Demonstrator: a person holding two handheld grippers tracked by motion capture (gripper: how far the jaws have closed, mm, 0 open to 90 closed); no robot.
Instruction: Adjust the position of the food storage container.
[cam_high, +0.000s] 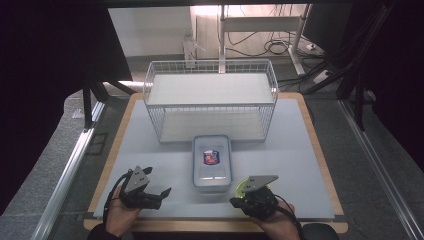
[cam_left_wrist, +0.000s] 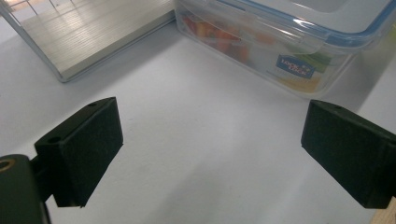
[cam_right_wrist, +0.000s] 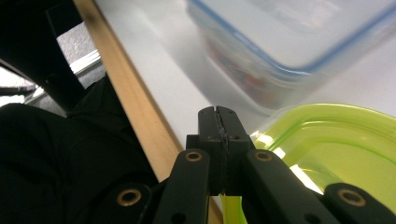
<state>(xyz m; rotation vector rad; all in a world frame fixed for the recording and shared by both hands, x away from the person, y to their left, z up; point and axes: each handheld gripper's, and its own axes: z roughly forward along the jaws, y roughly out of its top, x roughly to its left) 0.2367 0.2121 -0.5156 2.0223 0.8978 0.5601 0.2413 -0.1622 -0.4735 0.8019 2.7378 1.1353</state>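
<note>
A: Green lid (cam_right_wrist: 327, 140) is sitting at the near edge of the bench (cam_high: 150, 150), right under the right gripper (cam_high: 234, 201), whose jaws are pressing together beside its rim with nothing between them.

B: And the left gripper (cam_high: 166, 190)? Its jaws are standing wide apart over bare bench, pointing at the clear container (cam_high: 212, 161).

A: So nothing's getting lifted yet; I'd say it's barely starting. Wire rack (cam_high: 210, 100) is waiting behind.

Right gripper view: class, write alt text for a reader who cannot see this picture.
The right gripper, jaws pressed shut, pinches the rim of a lime-green container at the white table's wooden edge. Just beyond stands a clear, blue-rimmed lidded food box, blurred. A dark sleeve occupies the lower left.
</note>
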